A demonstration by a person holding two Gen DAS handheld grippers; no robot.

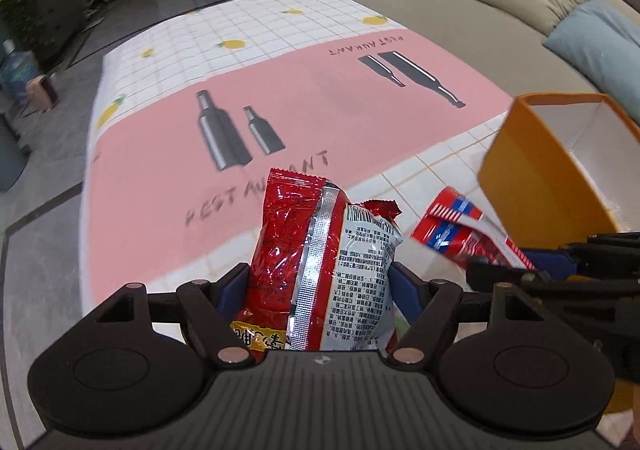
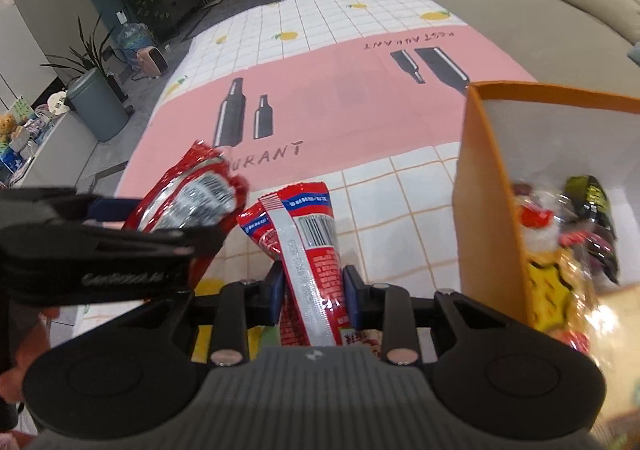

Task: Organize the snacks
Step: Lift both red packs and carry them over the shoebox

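In the left wrist view the left tool (image 1: 320,282) sits at bottom centre, its blue pads clamped on a puffy red pack (image 1: 316,270) of crinkled foil with a silver back seam and a grey panel of small print; the pack stands upright between the jaws, above the table (image 1: 320,98) with its smooth pink and white grid cloth. At right the orange box (image 1: 536,170), stiff card with a white inside, tilts open at the frame's edge. In the right wrist view the right tool (image 2: 310,290) points steeply down at bottom centre, closed on a flat, glossy red sachet (image 2: 308,250) with a barcode; the box (image 2: 484,210) just to its right holds a blurred heap of wrapped snacks (image 2: 560,250).
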